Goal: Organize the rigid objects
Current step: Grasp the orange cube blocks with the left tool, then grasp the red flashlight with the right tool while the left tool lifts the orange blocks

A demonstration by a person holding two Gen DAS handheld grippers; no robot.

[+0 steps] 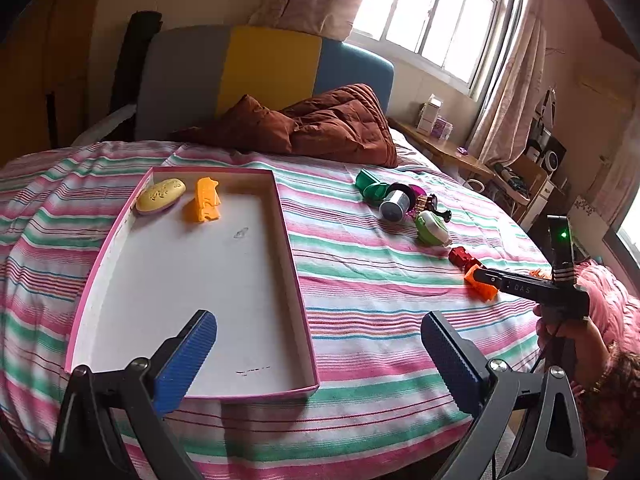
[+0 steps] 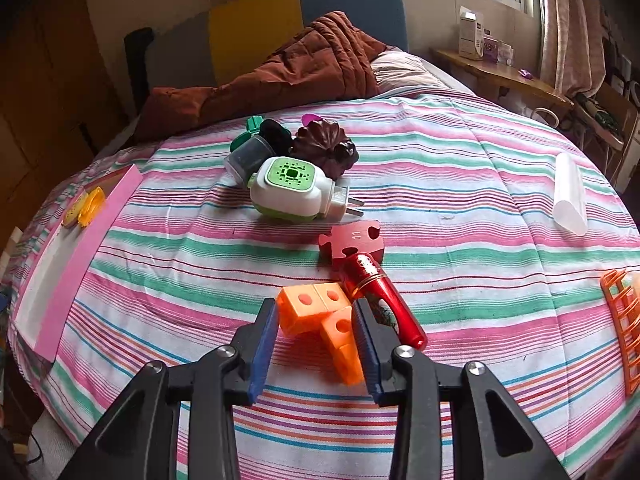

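Two blue pads of right gripper [image 2: 316, 344] parted around orange linked cubes [image 2: 320, 312], not pressing.
Lying on striped bedspread [image 2: 460, 184], touching red tube [image 2: 384, 300] just right; red puzzle block [image 2: 352, 240] beyond. Left gripper [image 1: 320, 360] spread wide, empty, above near end of pink-rimmed box [image 1: 296, 276].

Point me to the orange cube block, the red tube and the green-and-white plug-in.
orange cube block [image 2: 308, 305]: right wrist view, top face of its left cube.
red tube [image 2: 386, 300]: right wrist view, middle of its shiny barrel.
green-and-white plug-in [image 2: 294, 174]: right wrist view, green vented top panel.
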